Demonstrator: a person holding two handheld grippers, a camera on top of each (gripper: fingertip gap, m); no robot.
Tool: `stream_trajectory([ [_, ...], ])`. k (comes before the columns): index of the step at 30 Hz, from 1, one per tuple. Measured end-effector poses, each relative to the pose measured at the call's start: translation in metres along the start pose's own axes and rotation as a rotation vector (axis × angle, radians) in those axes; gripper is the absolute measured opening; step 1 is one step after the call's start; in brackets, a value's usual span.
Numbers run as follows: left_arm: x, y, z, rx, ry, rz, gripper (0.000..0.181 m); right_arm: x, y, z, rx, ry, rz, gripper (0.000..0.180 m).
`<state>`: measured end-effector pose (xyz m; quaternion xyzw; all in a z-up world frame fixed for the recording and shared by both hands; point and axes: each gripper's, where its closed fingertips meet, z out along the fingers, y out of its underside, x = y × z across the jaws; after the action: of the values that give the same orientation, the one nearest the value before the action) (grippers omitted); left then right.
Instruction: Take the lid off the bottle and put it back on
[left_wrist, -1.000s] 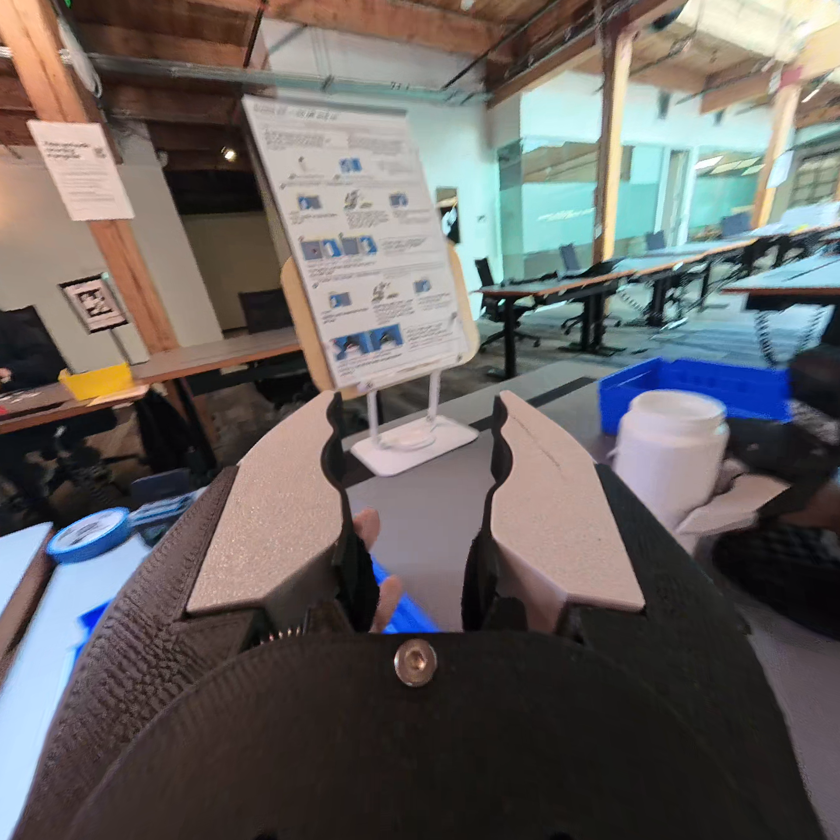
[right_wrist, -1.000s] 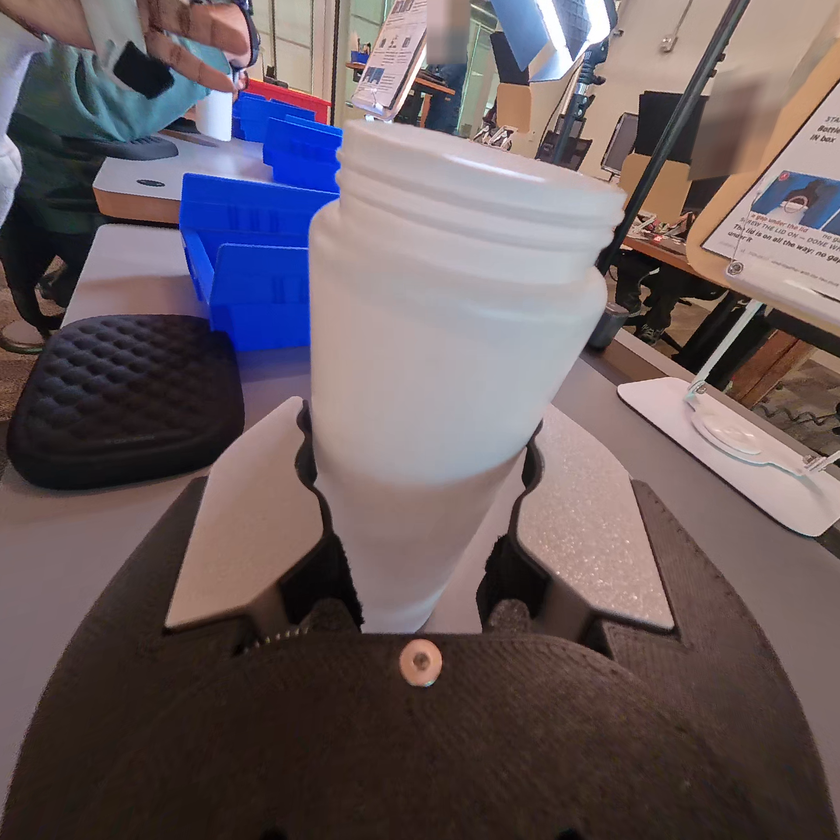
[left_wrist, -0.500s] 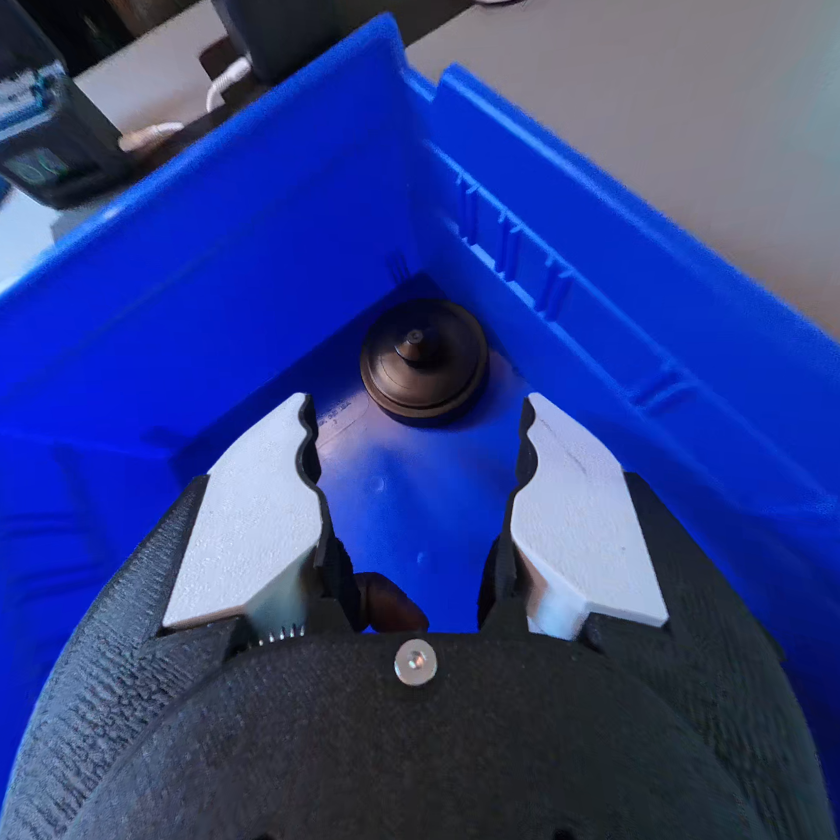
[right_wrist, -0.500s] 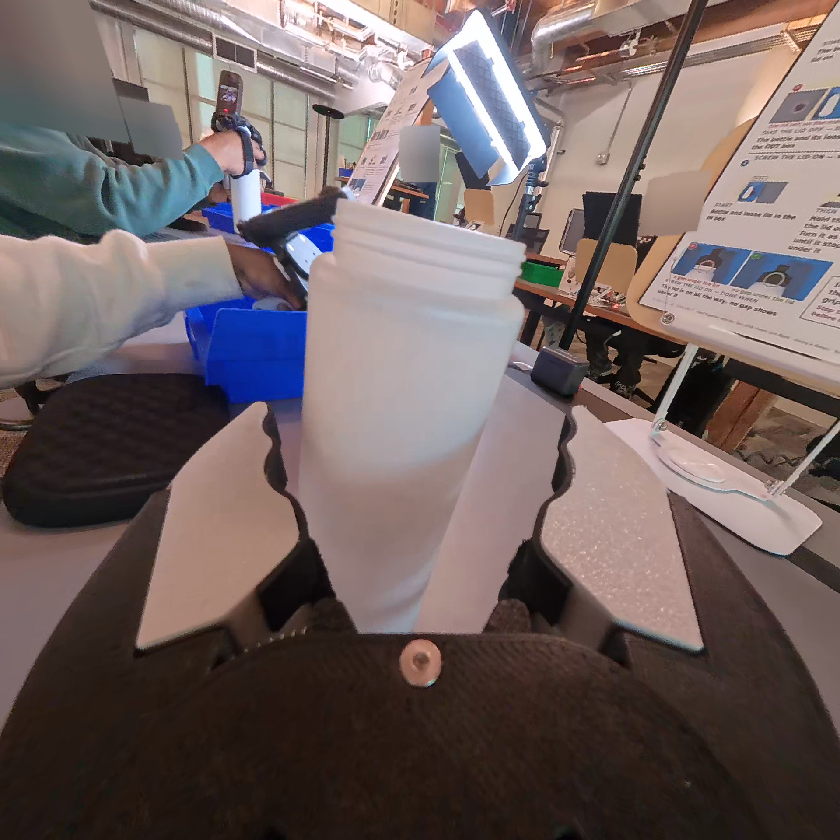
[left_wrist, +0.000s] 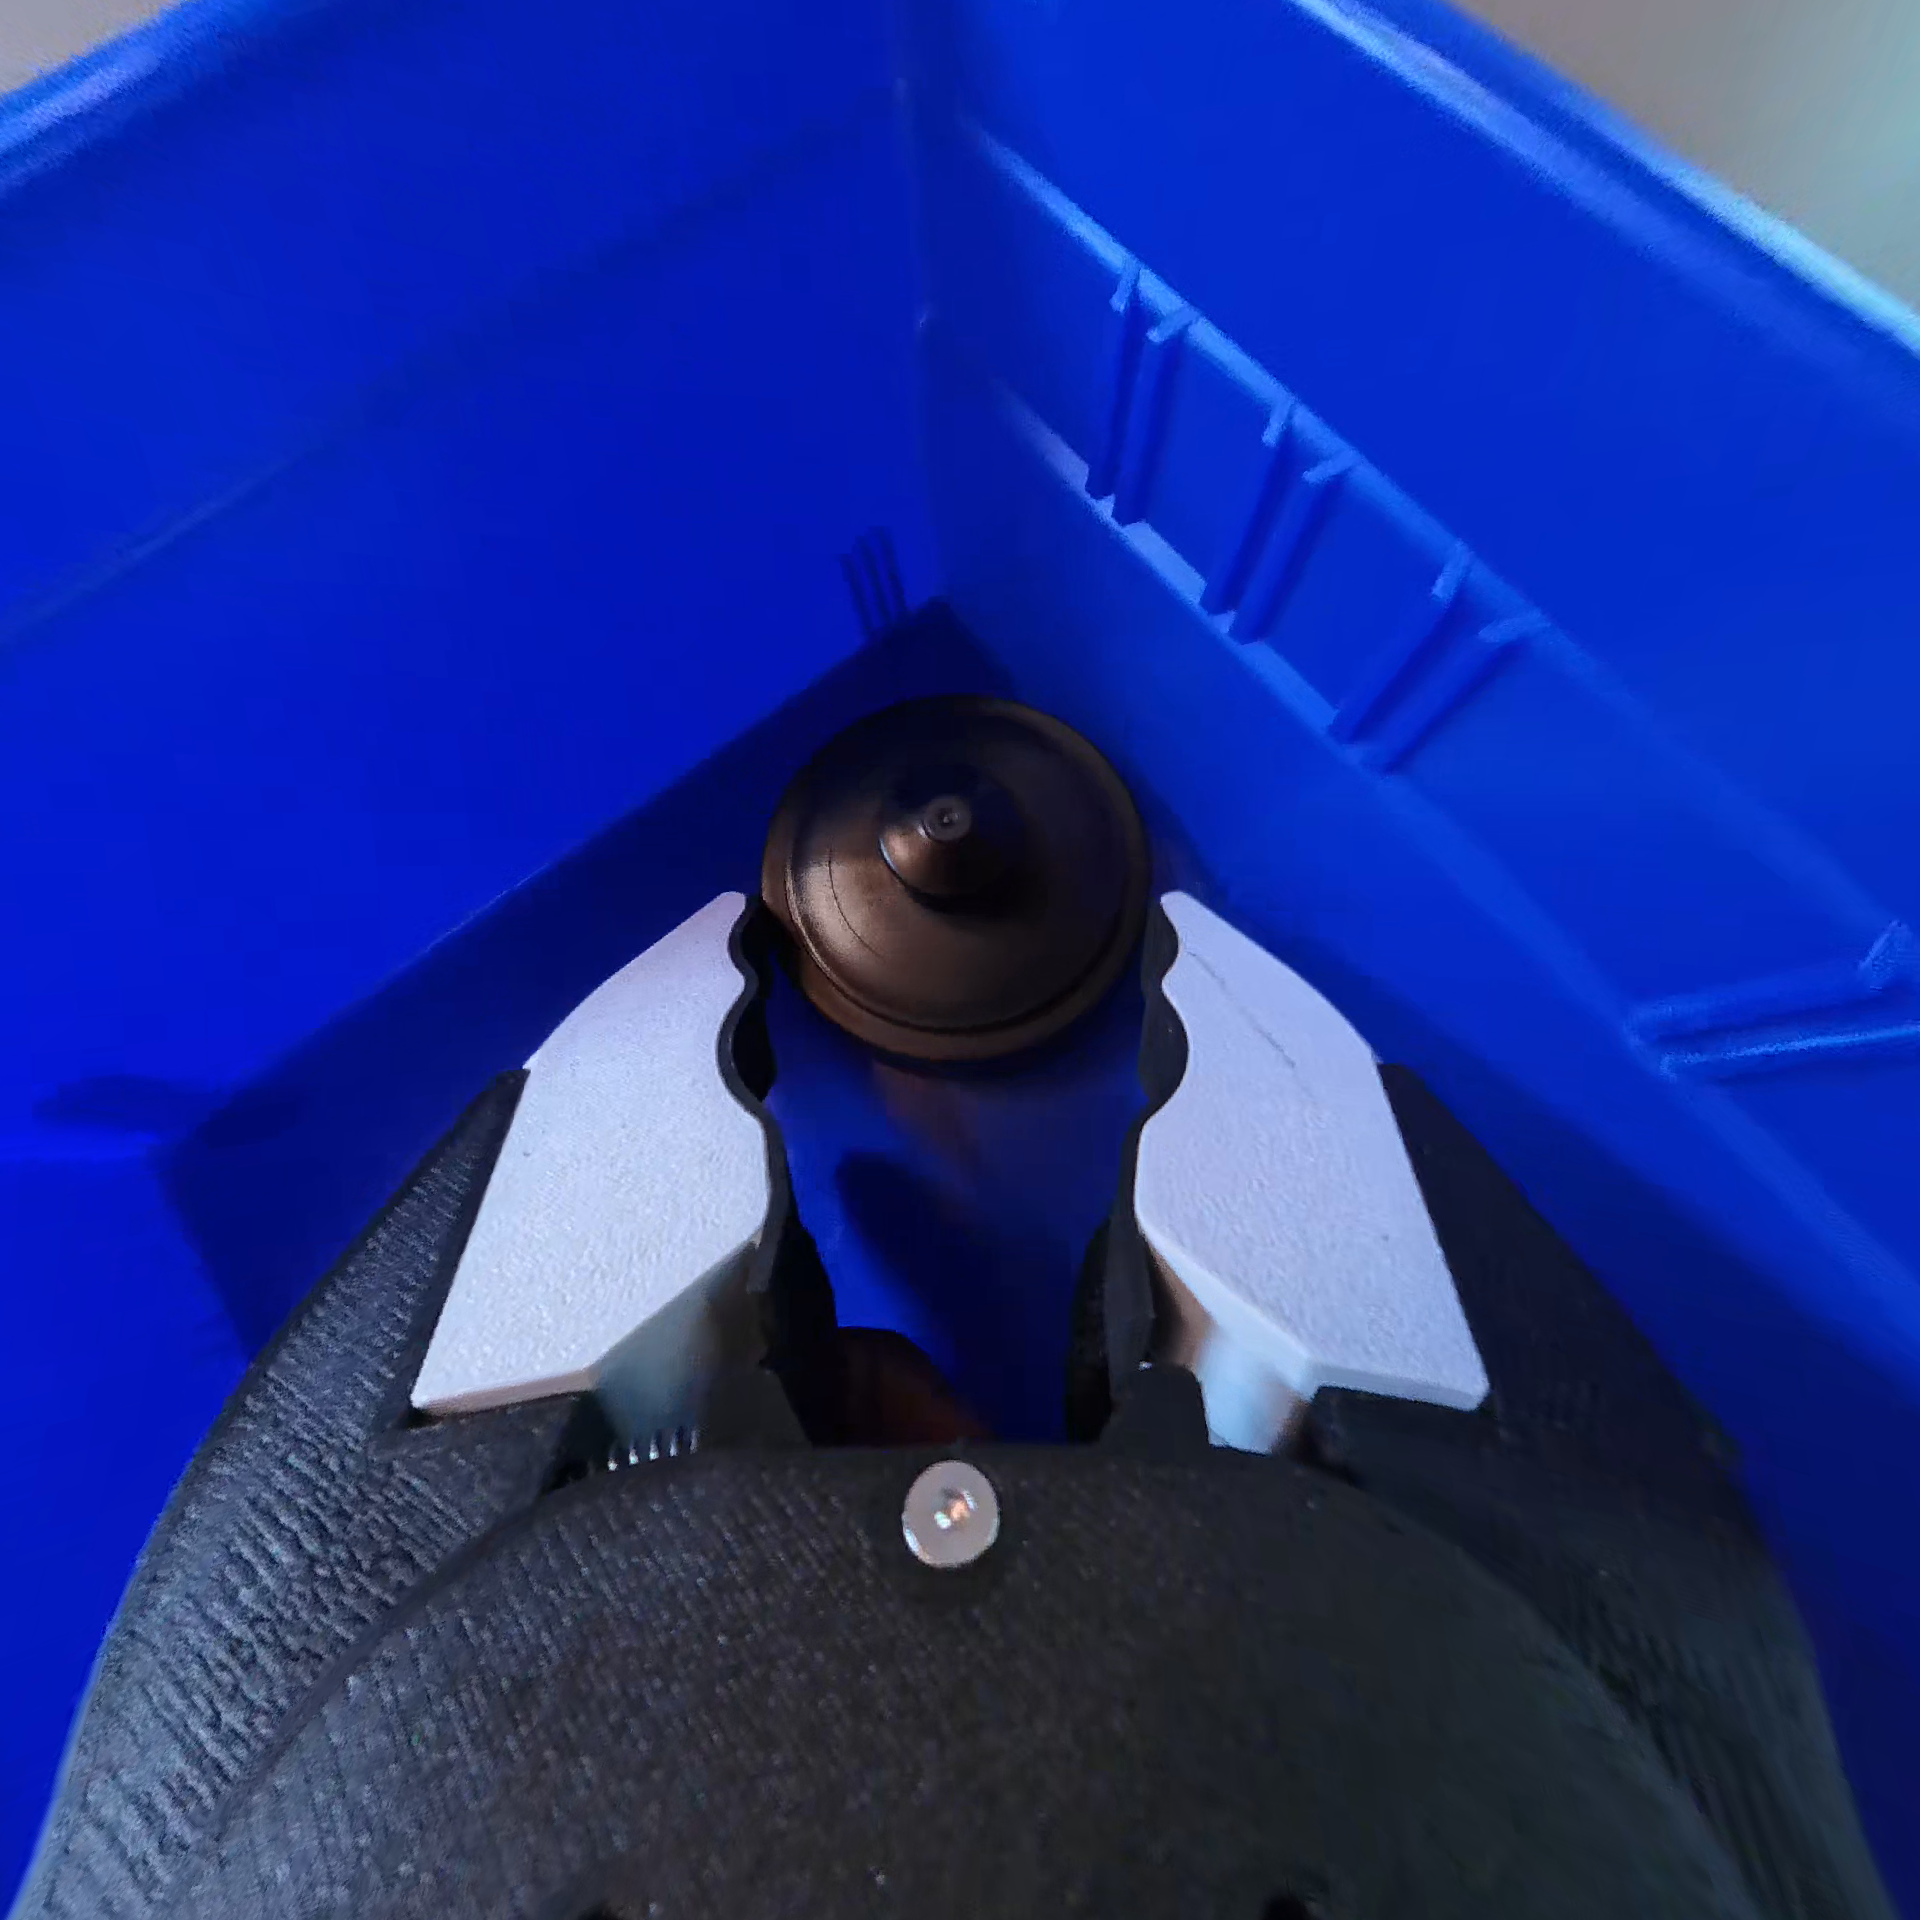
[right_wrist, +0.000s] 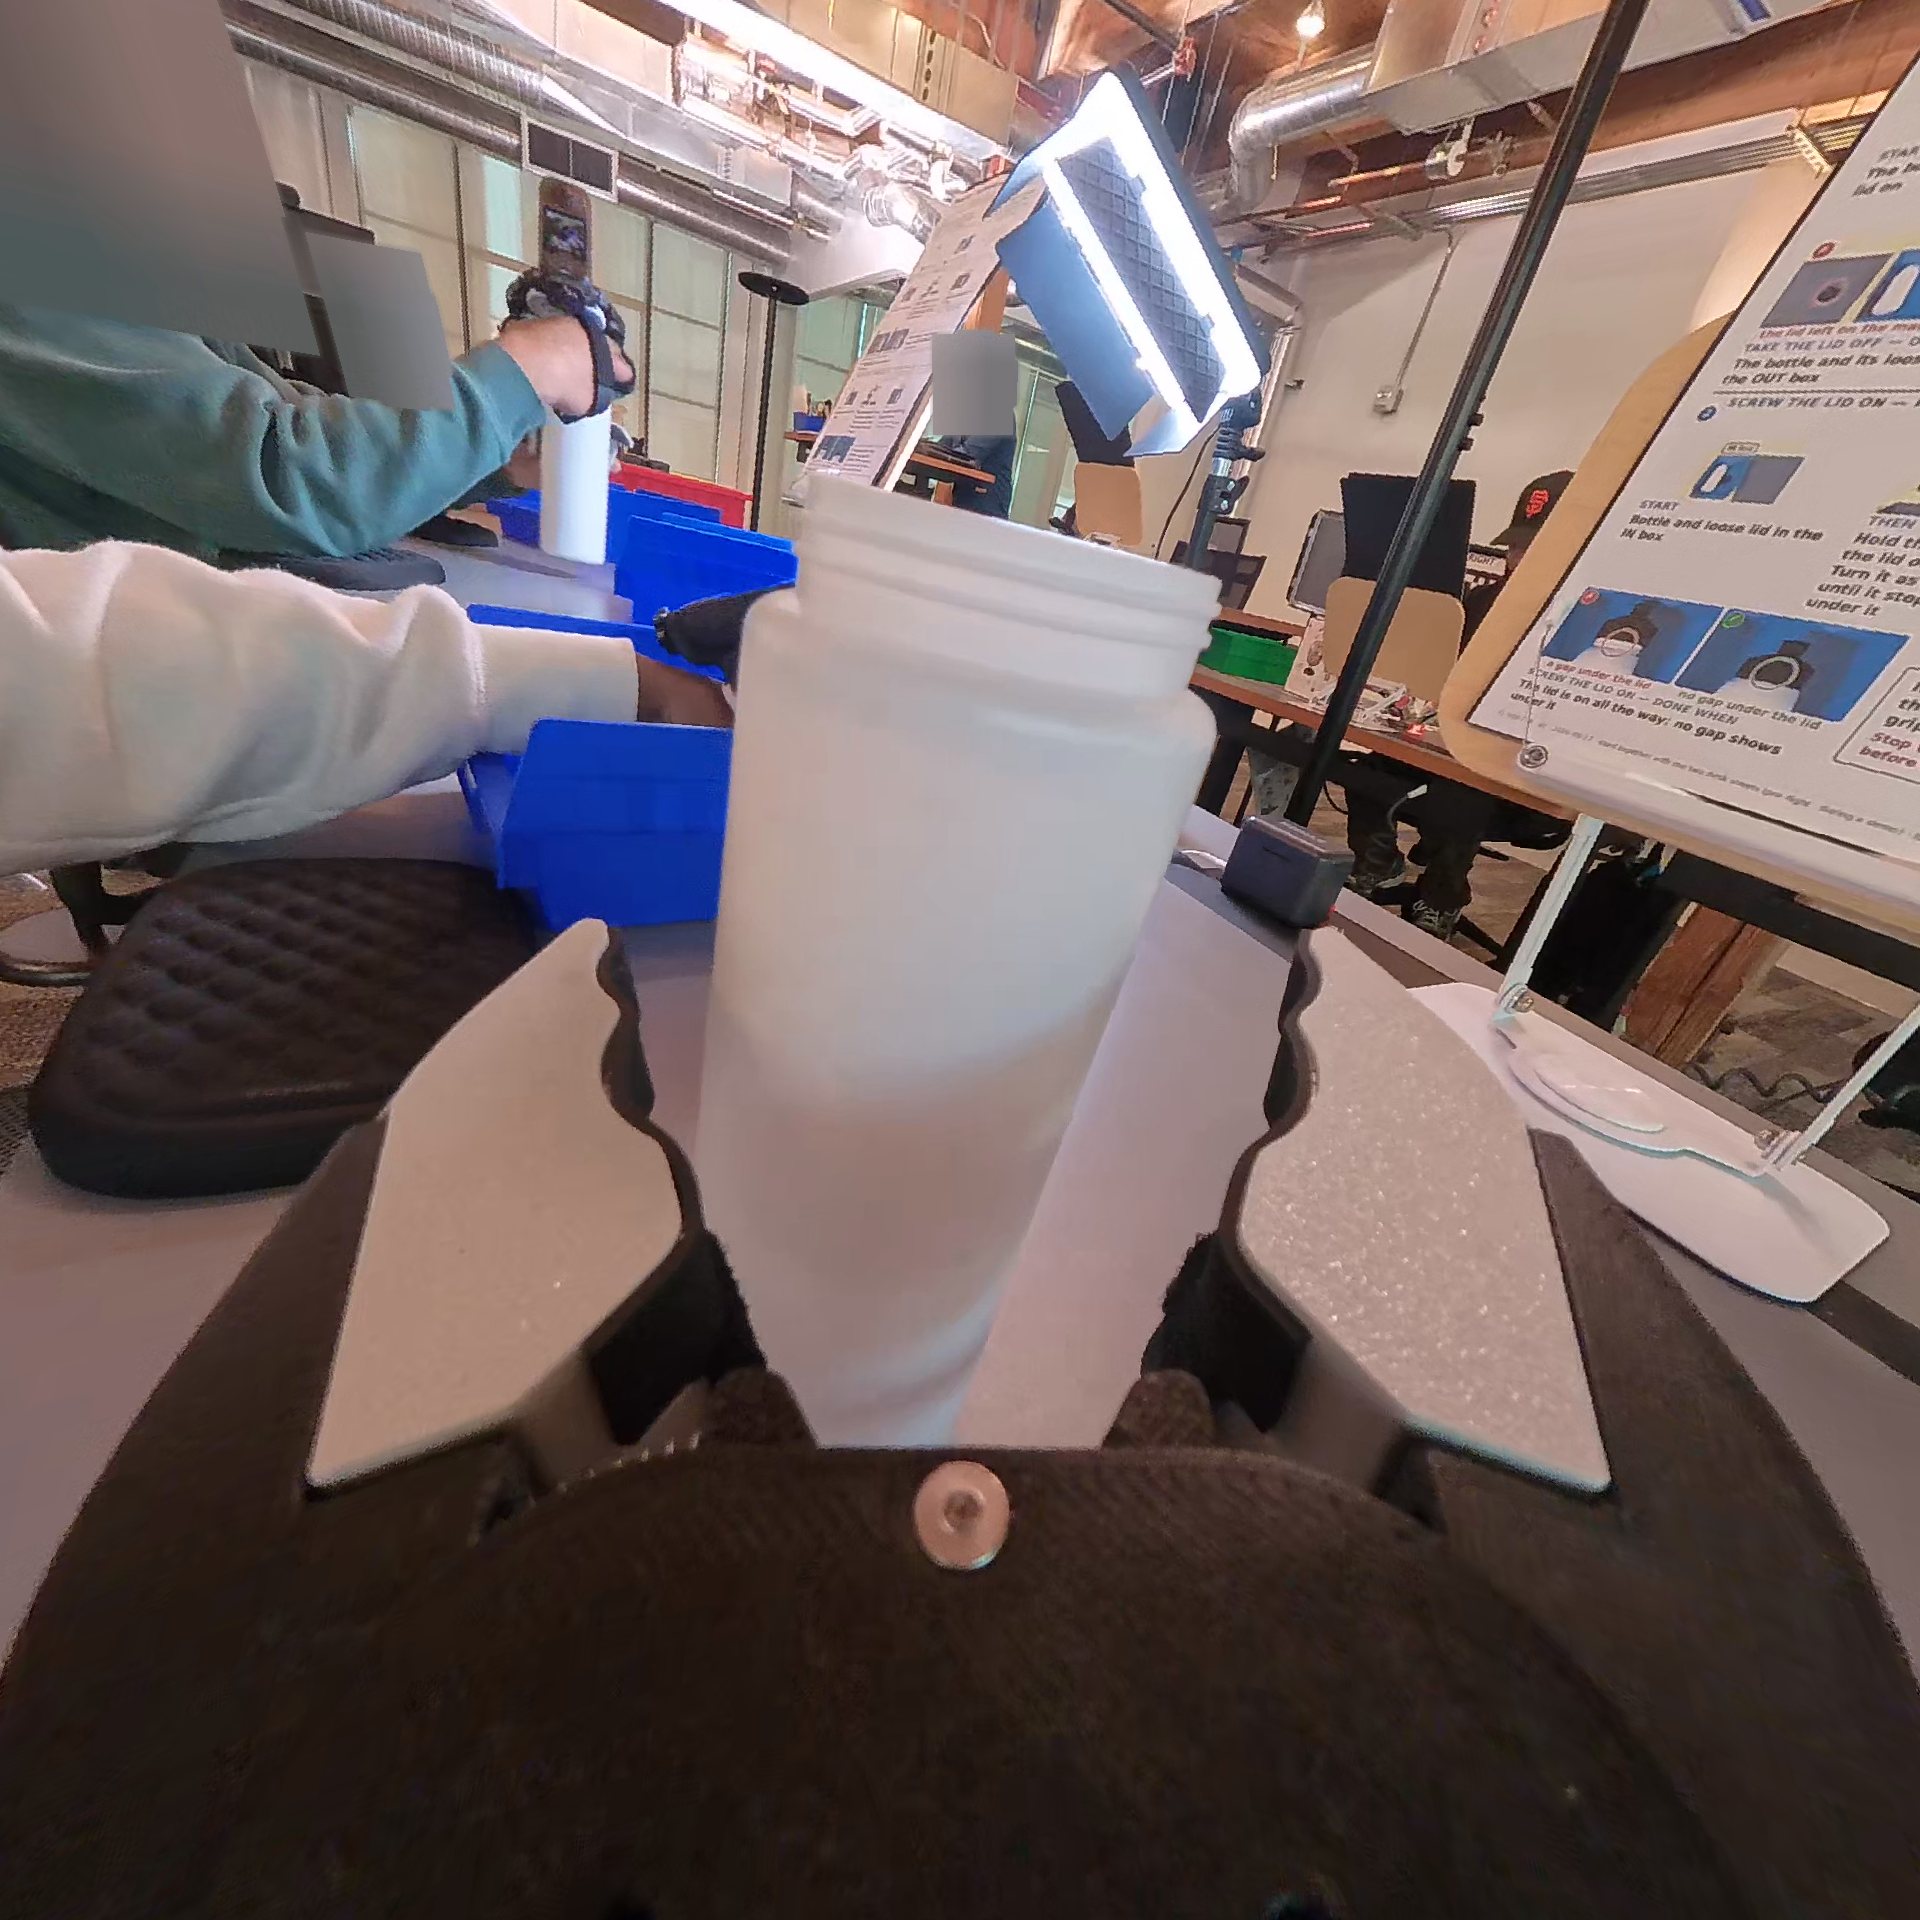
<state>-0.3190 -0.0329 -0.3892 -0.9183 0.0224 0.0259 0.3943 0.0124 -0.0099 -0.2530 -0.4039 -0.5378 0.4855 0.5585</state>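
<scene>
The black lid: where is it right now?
In the left wrist view, the black lid lies on the floor of the blue bin, tucked into its far corner, just ahead of the open left tongs.

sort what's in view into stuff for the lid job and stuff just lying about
For the job:
- black lid
- white bottle, uncapped
- left gripper
- right gripper
- blue bin holding the lid

Lying about:
- black cushion pad
- instruction board
- small grey box
</scene>
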Motion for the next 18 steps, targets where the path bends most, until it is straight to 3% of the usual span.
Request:
stream_trajectory([
  [2, -0.011, -0.002, -0.010, 0.001, -0.101, 0.048, 0.069, 0.001, -0.002, -0.002, 0.008, 0.008, -0.012, 0.117],
  [4, -0.025, -0.020, -0.035, 0.114, -0.269, 0.076, 0.069, 0.004, -0.007, -0.006, 0.029, 0.031, -0.025, 0.115],
  [6, -0.027, -0.048, -0.080, 0.295, -0.465, 0.121, 0.069, 0.009, -0.016, -0.011, 0.074, 0.072, -0.057, 0.108],
  [9, 0.016, -0.084, -0.158, 0.565, -0.658, 0.264, 0.069, 0.013, -0.046, -0.026, 0.198, 0.176, -0.169, 0.095],
  [11, 0.069, -0.100, -0.195, 0.693, -0.678, 0.362, 0.069, 0.006, -0.072, -0.037, 0.290, 0.248, -0.248, 0.084],
  [14, 0.155, -0.111, -0.217, 0.770, -0.610, 0.500, 0.068, -0.029, -0.103, -0.039, 0.349, 0.233, -0.368, 0.066],
  [18, 0.250, -0.115, -0.210, 0.777, -0.454, 0.675, 0.068, -0.084, -0.104, -0.015, 0.203, 0.070, -0.412, 0.052],
])
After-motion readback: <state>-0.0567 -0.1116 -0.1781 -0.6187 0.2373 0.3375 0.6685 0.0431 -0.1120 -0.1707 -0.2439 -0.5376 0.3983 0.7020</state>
